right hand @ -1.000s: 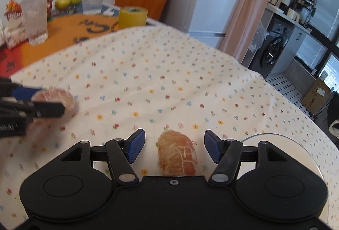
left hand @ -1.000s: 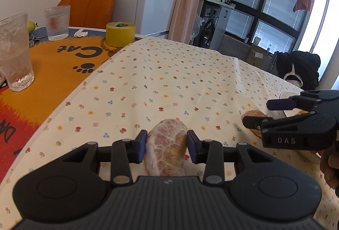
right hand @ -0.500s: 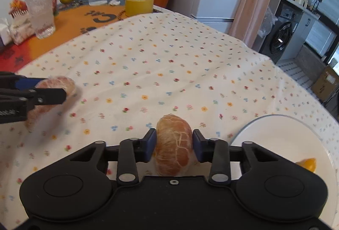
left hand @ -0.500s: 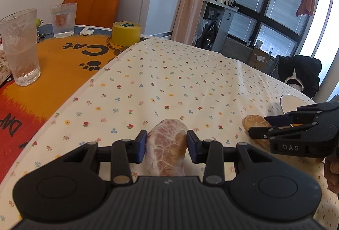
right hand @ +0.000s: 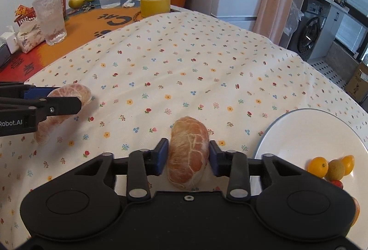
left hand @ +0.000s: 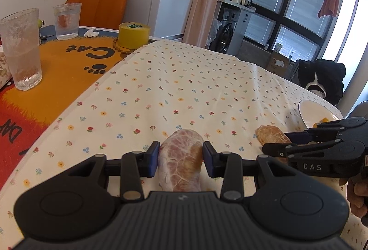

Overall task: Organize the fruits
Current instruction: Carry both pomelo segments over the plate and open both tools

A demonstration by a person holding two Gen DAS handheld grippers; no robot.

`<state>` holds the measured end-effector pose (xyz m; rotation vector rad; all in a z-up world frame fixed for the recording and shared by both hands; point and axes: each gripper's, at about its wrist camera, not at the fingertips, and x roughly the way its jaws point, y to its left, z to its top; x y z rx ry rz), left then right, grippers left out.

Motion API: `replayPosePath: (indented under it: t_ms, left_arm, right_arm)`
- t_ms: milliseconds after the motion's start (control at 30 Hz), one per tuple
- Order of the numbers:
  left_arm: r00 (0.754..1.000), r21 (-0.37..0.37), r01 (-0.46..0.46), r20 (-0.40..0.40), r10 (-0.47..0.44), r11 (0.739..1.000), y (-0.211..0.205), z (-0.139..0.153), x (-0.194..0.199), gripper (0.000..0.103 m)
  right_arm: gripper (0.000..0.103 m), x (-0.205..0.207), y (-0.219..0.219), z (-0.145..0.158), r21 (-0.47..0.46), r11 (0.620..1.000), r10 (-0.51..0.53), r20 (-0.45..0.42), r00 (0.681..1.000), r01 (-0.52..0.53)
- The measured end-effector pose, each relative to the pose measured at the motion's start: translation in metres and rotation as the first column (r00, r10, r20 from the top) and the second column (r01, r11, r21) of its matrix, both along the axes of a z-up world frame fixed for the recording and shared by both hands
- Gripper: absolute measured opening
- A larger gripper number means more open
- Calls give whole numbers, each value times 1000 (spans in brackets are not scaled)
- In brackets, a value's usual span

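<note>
Left wrist view. Left gripper (left hand: pixel 181 159): clamped on a pinkish peeled citrus segment (left hand: pixel 180 163), blue pads against both flanks. Segment low over the floral tablecloth (left hand: pixel 184 89), contact with cloth not determinable. Right gripper (left hand: pixel 276 143): side-on, to the right of the pinkish segment, closed round an orange peeled segment (left hand: pixel 271 135). White plate (left hand: pixel 306 109): beyond the right gripper, near the table's far right edge. Frosted glass (left hand: pixel 21 50), ribbed glass (left hand: pixel 67 21), yellow tape roll (left hand: pixel 134 35): far left of the plate, on the orange cat mat (left hand: pixel 69 70).

Right wrist view. Right gripper (right hand: pixel 188 155): narrow, holding the orange segment (right hand: pixel 188 151) end-on, just left of the plate (right hand: pixel 310 130). Small fruits (right hand: pixel 331 166): clustered at the plate's near rim. Left gripper (right hand: pixel 69 100): well left of the plate, pinkish segment (right hand: pixel 69 93) in its grip.

Hazards, judged. Soft membrane under pad pressure: possible splitting and juice on cloth. Both segments headed for one plate: possible collision of grippers at the rim. Release onto the near rim: possible knock of the small fruits, or roll-off onto the cloth.
</note>
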<state>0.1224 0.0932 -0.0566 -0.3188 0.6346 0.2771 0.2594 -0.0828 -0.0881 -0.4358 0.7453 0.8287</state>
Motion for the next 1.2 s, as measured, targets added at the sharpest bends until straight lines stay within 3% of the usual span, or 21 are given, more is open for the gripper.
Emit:
replayPosePath:
  t_ms: [267, 767, 1200]
  left_arm:
    - [1000, 8, 8, 14, -8, 1000, -6, 4, 2, 38]
    - [996, 37, 61, 57, -63, 997, -34, 25, 8, 38]
    - [985, 67, 140, 92, -145, 988, -71, 44, 28, 38]
  right_arm:
    - [25, -5, -12, 7, 59, 998, -9, 5, 1000, 9]
    - [23, -14, -50, 40, 184, 982, -58, 51, 997, 47]
    - [23, -4, -110, 56, 238, 958, -187, 90, 978, 161]
